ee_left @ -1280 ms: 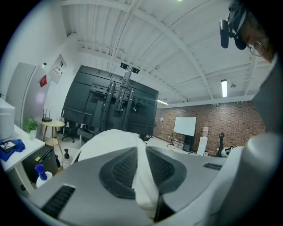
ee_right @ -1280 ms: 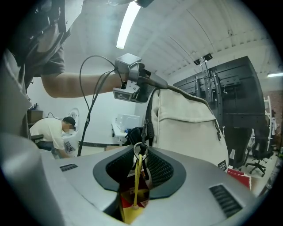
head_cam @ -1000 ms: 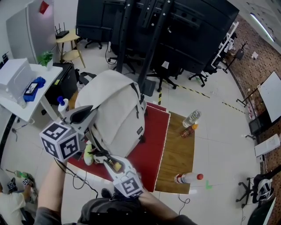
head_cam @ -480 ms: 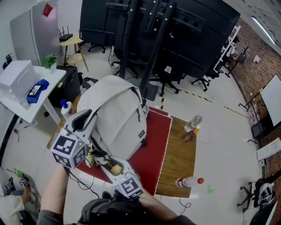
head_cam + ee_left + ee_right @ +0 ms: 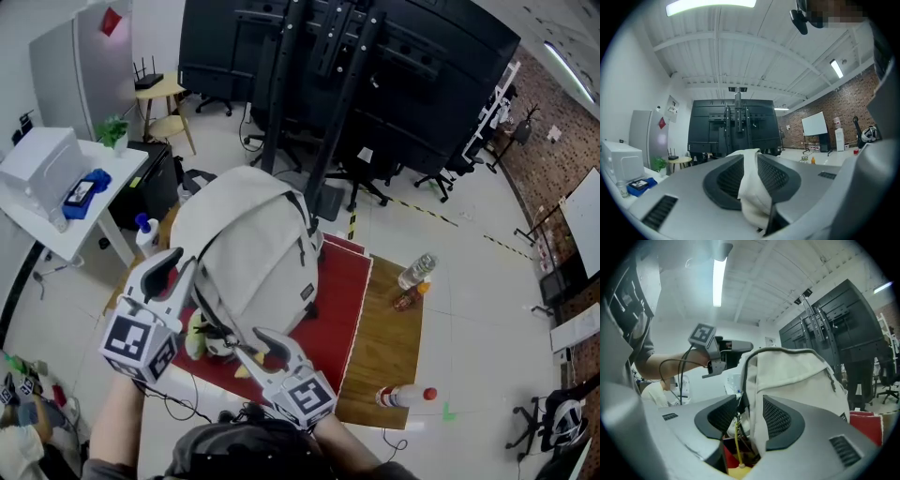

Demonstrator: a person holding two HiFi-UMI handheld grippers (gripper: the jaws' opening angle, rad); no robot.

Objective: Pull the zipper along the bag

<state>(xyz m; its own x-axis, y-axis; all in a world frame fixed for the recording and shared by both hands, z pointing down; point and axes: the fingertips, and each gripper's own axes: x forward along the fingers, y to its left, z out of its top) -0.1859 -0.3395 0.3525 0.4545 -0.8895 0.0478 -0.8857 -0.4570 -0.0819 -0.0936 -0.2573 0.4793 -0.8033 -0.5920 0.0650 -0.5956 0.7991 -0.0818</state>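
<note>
A cream backpack (image 5: 248, 244) stands upright on a red mat (image 5: 328, 323). My left gripper (image 5: 178, 269) is at its left side, near the dark zipper line. In the left gripper view a fold of cream fabric (image 5: 752, 187) lies between the jaws of the left gripper (image 5: 752, 164), which stand apart. My right gripper (image 5: 259, 340) is at the bag's lower front edge and its jaws are opening. In the right gripper view the bag's zipper edge (image 5: 743, 380) and a yellow pull cord (image 5: 736, 437) hang loose between the pads of the right gripper (image 5: 750, 411).
A wooden board (image 5: 384, 328) beside the mat holds two bottles (image 5: 412, 272) (image 5: 403, 395). A white table (image 5: 56, 202) and a spray bottle (image 5: 145, 234) are at the left. A black screen stand (image 5: 328, 94) rises behind the bag. A yellow-green toy (image 5: 195, 336) hangs by the bag's lower left.
Both grippers' jaws have spread wider. The left gripper has dropped lower along the bag's side. The right gripper has shifted right and let go of the yellow pull.
</note>
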